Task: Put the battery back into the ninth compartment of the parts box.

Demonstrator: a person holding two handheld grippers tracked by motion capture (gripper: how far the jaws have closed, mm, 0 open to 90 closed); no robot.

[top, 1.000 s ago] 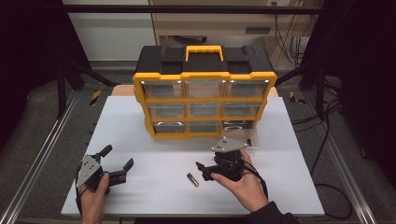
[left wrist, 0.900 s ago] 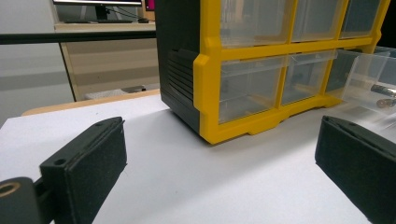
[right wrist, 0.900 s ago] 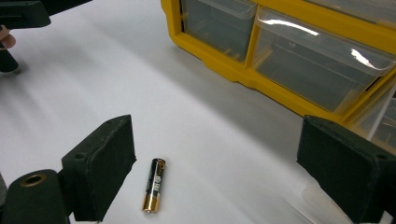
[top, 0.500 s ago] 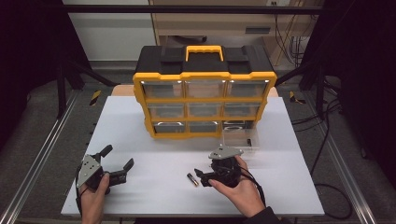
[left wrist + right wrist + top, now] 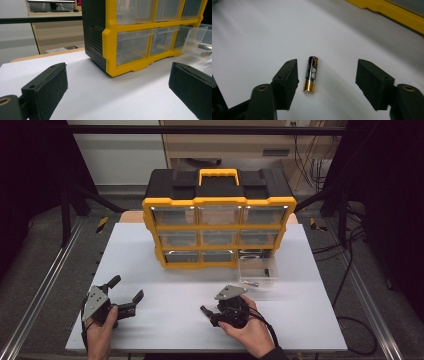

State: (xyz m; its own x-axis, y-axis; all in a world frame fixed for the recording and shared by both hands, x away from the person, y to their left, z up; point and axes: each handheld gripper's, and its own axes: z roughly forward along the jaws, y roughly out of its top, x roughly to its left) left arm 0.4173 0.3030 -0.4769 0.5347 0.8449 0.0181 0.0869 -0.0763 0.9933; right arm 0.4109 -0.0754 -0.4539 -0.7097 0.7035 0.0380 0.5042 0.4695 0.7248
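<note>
Table: white tabletop [image 5: 165,270], bare around both grippers; a wooden edge shows behind its far side.
Organizer: black-and-yellow drawer cabinet [image 5: 218,217] with a yellow carry handle, standing upright at the far middle of the tabletop. Three rows of three clear drawers. In the left gripper view its yellow front corner [image 5: 111,50] stands close ahead.
Pulled drawer: clear plastic drawer [image 5: 258,272], out of the bottom right slot, resting on the tabletop just in front of the cabinet. Small dark and metallic items lie in it; too small to identify from above. In the left gripper view, two cylindrical pieces show through its wall at the right edge.
Left gripper: left gripper [image 5: 125,296] held low at the near left of the table, jaws spread wide with nothing between them, well apart from the battery. Left gripper view confirms it: only bare tabletop between the two black pads.
Right gripper: right gripper [image 5: 327,77] at the near middle of the table, jaws wide apart, astride the battery without gripping it.
Battery: black-and-gold cylindrical cell [image 5: 311,74], lying flat on the tabletop between the right gripper's jaws, gold end toward the camera, closer to the left-hand pad. Contact with that pad: cannot tell.
</note>
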